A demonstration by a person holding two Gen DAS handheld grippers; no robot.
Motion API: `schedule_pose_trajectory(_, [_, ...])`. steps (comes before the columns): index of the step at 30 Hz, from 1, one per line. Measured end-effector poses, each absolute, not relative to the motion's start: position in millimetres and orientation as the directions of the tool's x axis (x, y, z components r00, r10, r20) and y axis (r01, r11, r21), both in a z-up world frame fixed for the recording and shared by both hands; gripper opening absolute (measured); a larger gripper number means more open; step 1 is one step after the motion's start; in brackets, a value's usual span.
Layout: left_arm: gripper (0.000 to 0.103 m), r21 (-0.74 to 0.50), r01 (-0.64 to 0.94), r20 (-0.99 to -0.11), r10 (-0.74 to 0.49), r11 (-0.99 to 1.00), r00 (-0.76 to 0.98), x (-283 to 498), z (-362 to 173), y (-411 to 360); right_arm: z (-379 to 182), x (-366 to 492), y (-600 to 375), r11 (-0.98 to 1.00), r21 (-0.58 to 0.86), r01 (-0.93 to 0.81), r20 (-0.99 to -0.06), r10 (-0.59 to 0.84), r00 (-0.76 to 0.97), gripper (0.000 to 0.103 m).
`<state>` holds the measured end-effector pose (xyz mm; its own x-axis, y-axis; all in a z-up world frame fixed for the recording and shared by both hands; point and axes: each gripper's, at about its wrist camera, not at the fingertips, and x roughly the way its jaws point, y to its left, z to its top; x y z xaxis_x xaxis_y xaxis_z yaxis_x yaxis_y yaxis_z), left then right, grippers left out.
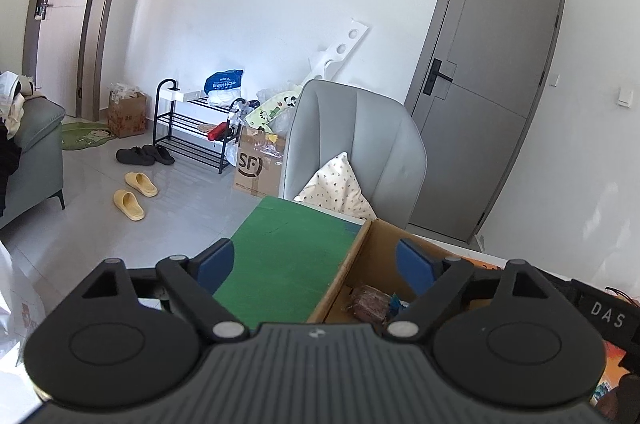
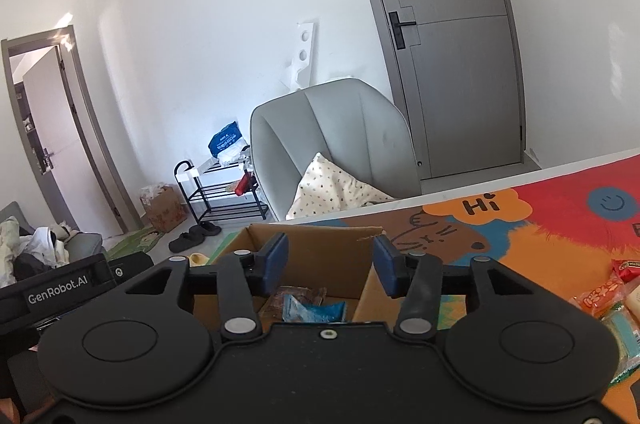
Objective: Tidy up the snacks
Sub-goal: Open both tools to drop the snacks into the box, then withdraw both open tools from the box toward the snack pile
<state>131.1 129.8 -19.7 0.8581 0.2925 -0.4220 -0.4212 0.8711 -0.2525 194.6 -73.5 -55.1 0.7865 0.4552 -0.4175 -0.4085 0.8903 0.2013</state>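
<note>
The cardboard box [image 2: 316,264] is serving as the landmark here, sitting open-topped on the table's cartoon-printed mat [image 2: 560,224].

Left of the box, in the left wrist view, a green flap [image 1: 288,256] is lying flat, joined to the box's left wall [image 1: 344,272]. The left gripper [image 1: 316,264] is hanging over that wall with its blue pads [image 1: 216,266] standing wide apart, one over the green flap and the other over the inside of the box, and nothing is sitting between them. Its black body is also showing at the left edge of the right wrist view, just left of the box.

Inside the box, on its floor, a brown wrapped snack [image 1: 370,302] is lying next to a blue packet [image 2: 314,310]; both are resting loose, apart from either gripper.

Above the box's opening, the right gripper [image 2: 330,266] is holding its jaws partly apart, with only the box's back wall and the two packets showing through the gap; the pads are pressing on nothing.

Right of the box, more snack packets [image 2: 604,298], orange, red and pale teal, are lying in a loose heap on the mat, well apart from the box.

Beyond the box, a grey armchair [image 2: 340,136] with a spotted cushion [image 2: 328,192] is standing behind the table, in front of a grey door [image 2: 452,44].
</note>
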Motion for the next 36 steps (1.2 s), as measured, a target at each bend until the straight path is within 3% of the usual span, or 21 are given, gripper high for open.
schedule_pose_trajectory(4, [0.096, -0.248, -0.428, -0.424, 0.300, 0.869, 0.855, 129, -19, 121, -55, 187, -90, 0.905, 0.205, -0.373, -0.415, 0.426, 0.804, 0.063])
schedule_pose_trajectory(19, [0.103, -0.220, -0.360, -0.423, 0.243, 0.907, 0.873, 124, -21, 73, -58, 163, -160, 0.951, 0.191, -0.242, -0.423, 0.303, 0.854, 0.089])
schedule_pose_trajectory(27, [0.103, -0.211, -0.300, -0.435, 0.185, 0.930, 0.881, 125, -25, 39, -61, 155, -196, 0.963, 0.194, -0.185, -0.428, 0.253, 0.868, 0.098])
schedule_pose_trajectory(36, [0.103, -0.194, -0.238, -0.432, 0.135, 0.952, 0.892, 127, -26, -7, -65, 148, -245, 0.973, 0.195, -0.126, -0.422, 0.200, 0.885, 0.099])
